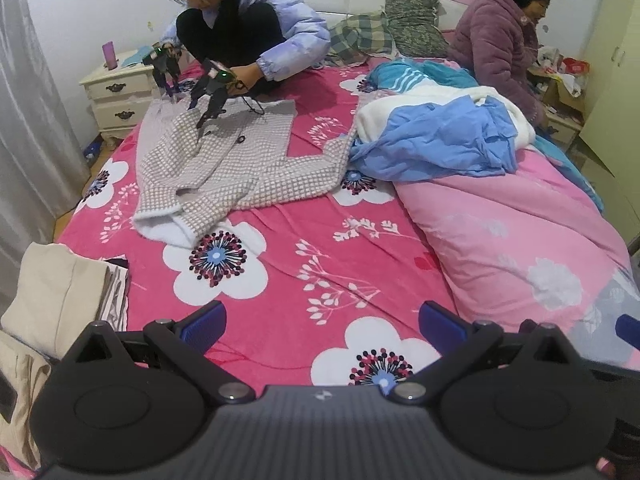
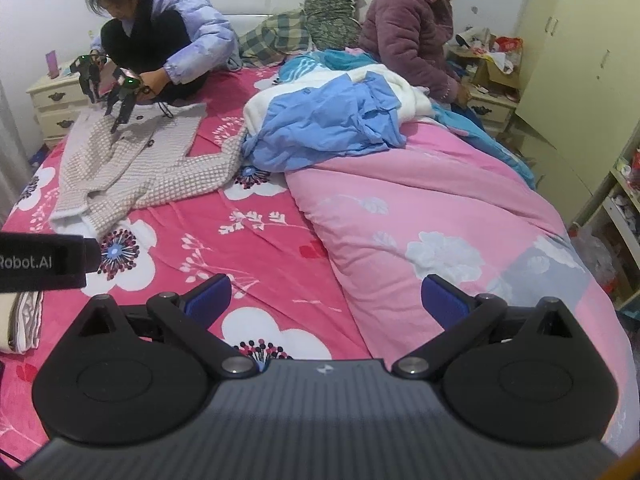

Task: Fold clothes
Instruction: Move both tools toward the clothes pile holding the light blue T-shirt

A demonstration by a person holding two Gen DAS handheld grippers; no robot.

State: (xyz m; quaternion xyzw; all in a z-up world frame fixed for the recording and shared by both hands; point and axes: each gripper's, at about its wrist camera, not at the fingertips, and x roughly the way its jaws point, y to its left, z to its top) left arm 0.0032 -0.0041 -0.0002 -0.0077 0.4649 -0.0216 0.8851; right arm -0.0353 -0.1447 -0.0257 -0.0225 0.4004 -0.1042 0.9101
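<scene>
At the far left of the left wrist view, a stack of folded beige and striped cloth (image 1: 60, 292) lies at the edge of the bed with its pink flower-printed sheet (image 1: 280, 240). The left gripper (image 1: 322, 326) hangs over the sheet with its blue-padded fingers spread wide apart, holding nothing. Farther back, a grey-and-white checked knit cardigan (image 1: 224, 160) lies spread flat on the sheet in front of a crouching person in a lilac puffer jacket (image 1: 256, 20). To its right, a crumpled light-blue garment (image 1: 436, 144) sits on a white fleece blanket (image 1: 492, 98). The right gripper (image 2: 326, 300), also spread apart and empty, hovers over the seam where the sheet meets a pale pink floral quilt (image 2: 432, 216). A person in a mauve fleece coat (image 2: 408, 28) sits at the right.
</scene>
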